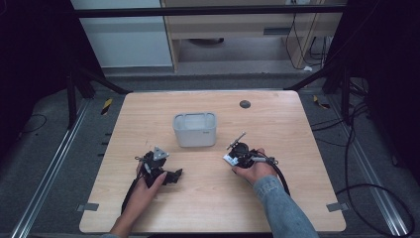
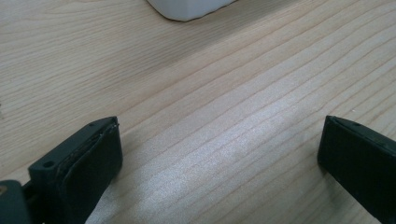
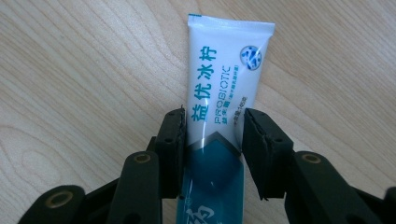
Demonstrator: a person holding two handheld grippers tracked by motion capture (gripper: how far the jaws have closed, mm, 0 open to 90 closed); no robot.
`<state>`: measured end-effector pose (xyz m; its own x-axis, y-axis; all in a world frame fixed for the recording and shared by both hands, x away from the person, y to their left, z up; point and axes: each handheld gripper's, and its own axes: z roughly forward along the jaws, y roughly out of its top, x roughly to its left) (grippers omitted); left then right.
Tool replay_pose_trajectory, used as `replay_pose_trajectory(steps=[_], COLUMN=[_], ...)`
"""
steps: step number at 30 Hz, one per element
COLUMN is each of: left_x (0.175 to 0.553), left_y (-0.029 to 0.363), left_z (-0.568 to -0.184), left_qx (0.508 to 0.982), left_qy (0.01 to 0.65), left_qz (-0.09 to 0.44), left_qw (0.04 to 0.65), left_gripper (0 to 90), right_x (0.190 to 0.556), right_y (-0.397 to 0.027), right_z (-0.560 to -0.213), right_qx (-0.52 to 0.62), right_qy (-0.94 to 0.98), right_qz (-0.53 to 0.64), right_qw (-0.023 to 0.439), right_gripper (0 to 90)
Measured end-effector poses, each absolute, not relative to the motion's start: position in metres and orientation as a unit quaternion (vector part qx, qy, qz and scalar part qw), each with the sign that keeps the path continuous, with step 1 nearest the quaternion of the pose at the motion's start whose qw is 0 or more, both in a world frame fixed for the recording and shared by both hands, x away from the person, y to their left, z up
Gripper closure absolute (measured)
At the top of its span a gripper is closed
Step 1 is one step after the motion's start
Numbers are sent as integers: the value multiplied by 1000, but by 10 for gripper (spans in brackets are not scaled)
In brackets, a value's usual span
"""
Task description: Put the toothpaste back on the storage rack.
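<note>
I'm straddling the probiotic sachet (image 3: 219, 107) with the right gripper (image 3: 212, 140), and it's lying flat on the wooden table (image 1: 277, 198), its long axis running straight out along the jaws. Both pads are touching its edges, clamped on it. My left gripper (image 2: 219, 149) is gaping wide apart, resting idle beside the white tub (image 1: 194, 130)
</note>
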<state>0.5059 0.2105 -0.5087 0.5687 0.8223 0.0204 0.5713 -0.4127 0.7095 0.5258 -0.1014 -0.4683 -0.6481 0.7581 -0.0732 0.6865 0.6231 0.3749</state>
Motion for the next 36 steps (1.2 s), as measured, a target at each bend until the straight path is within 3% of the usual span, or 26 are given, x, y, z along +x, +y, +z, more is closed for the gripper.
replay_pose_trajectory(steps=[19, 36], left_x=[506, 506], left_y=[210, 210], left_z=[-509, -509], left_qx=[819, 819], left_qy=[426, 425], left_qz=[187, 187], left_qw=[337, 336], left_gripper=[0, 0], right_x=[528, 527], right_y=[-105, -105], right_z=[-470, -472], right_qx=[419, 421], right_qy=[885, 885], right_qz=[169, 167], right_qw=[111, 110], right_gripper=[515, 615])
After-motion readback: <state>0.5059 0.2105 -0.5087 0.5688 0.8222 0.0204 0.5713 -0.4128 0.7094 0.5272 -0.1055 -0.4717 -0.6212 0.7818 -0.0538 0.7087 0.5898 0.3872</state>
